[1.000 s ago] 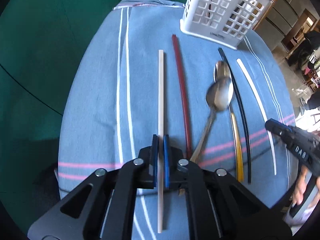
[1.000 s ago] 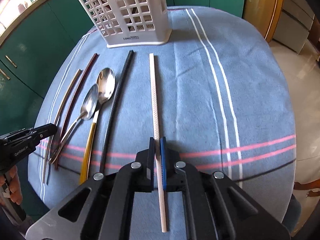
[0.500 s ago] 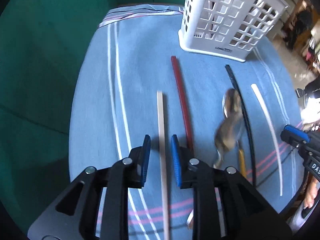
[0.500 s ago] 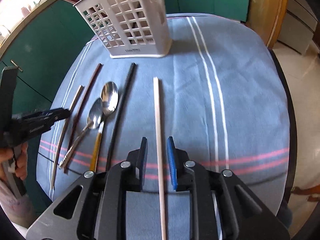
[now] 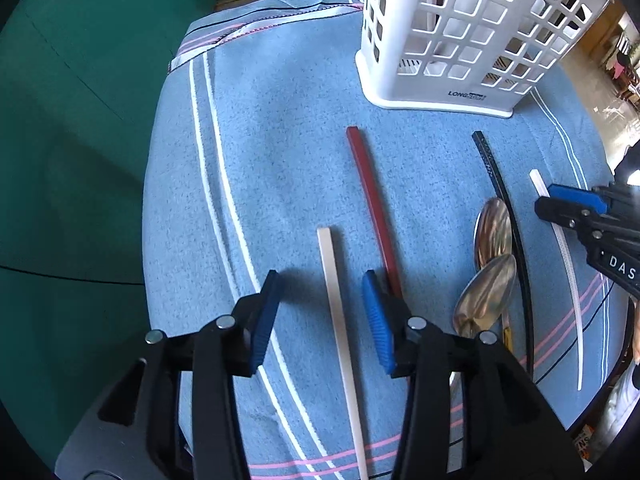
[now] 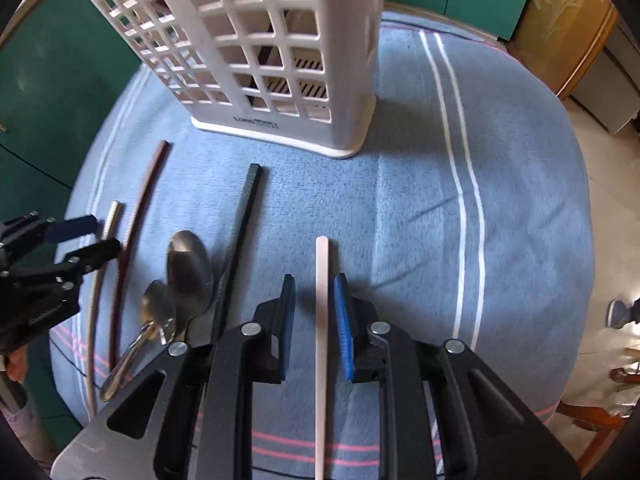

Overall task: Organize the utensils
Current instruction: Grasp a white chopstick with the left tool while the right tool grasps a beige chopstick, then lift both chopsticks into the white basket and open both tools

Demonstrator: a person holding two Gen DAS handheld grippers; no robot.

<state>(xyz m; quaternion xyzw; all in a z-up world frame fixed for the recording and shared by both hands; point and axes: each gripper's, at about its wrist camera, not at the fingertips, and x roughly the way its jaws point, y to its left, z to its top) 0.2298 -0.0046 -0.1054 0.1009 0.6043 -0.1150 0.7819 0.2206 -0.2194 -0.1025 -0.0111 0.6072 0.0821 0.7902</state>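
A white lattice utensil holder (image 5: 460, 36) (image 6: 272, 52) stands at the back of the blue cloth. In front lie a cream chopstick (image 5: 340, 328) (image 6: 108, 224), a red chopstick (image 5: 372, 204) (image 6: 136, 232), two spoons (image 5: 490, 264) (image 6: 176, 280), a black chopstick (image 5: 508, 216) (image 6: 240, 232) and a white chopstick (image 5: 568, 272) (image 6: 321, 320). My left gripper (image 5: 320, 292) is open, its jaws either side of the cream chopstick. My right gripper (image 6: 314, 296) is open, its jaws either side of the white chopstick.
The table wears a blue cloth with white stripes (image 5: 216, 184) (image 6: 460, 208) and pink ones near the front edge. Green cabinets (image 5: 80, 120) stand close on the left. Dark sticks show inside the holder. Each gripper shows in the other's view (image 5: 592, 232) (image 6: 48, 264).
Both grippers were shut on their chopsticks a second ago and have opened wide. Both have moved forward toward the holder, with the chopsticks lying on the cloth.
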